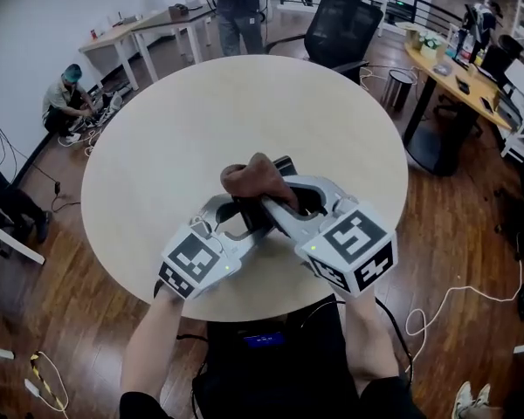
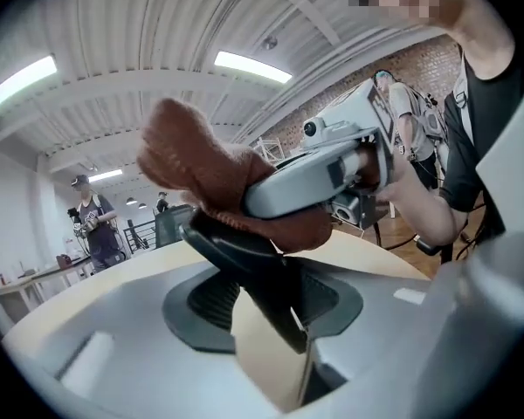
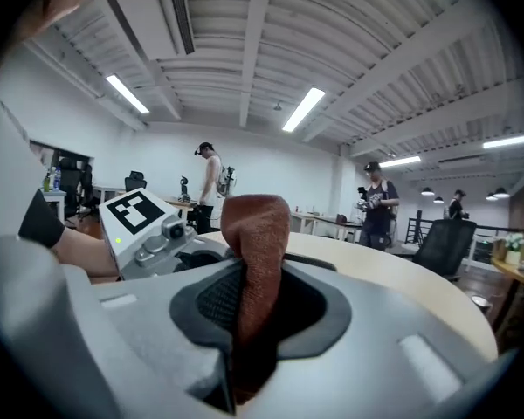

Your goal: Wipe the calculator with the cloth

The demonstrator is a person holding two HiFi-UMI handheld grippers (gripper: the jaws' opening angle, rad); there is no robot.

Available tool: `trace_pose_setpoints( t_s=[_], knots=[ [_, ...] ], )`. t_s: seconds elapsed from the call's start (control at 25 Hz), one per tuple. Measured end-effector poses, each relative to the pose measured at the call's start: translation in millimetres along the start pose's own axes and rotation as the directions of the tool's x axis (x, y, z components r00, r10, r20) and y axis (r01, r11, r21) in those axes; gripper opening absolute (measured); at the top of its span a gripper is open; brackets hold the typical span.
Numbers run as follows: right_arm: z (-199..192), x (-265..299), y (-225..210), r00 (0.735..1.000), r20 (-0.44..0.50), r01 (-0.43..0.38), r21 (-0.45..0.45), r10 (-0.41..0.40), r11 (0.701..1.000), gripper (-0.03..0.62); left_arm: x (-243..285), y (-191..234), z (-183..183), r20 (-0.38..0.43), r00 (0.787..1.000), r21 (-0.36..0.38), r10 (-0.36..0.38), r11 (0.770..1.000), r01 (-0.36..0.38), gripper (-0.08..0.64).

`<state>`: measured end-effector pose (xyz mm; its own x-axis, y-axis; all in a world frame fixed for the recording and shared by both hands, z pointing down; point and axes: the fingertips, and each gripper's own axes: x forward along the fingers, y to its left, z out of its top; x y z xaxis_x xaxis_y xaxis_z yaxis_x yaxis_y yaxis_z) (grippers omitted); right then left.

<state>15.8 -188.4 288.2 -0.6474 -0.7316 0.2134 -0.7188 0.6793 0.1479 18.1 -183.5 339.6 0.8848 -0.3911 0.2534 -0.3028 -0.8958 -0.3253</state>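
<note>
Both grippers are held over the near edge of the table, with the left gripper at left and the right gripper just beside it at right, jaws converging. The calculator is clamped between the left jaws, tilted and raised off the tabletop. The cloth is pinched between the right jaws and laid over the calculator's upper end, touching it. Behind the table a chair is seen, and a desk is set off to the right.
</note>
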Motion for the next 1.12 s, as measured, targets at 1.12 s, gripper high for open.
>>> trace_pose_setpoints(
  t_s=[1.12],
  knots=[
    [-24,-29,-64,0.959,-0.049,0.277,-0.022,-0.278,0.961,0.084,-3,2,-1,0.029,1.0,-0.049,-0.004,0.999,0.005,0.15]
  ],
)
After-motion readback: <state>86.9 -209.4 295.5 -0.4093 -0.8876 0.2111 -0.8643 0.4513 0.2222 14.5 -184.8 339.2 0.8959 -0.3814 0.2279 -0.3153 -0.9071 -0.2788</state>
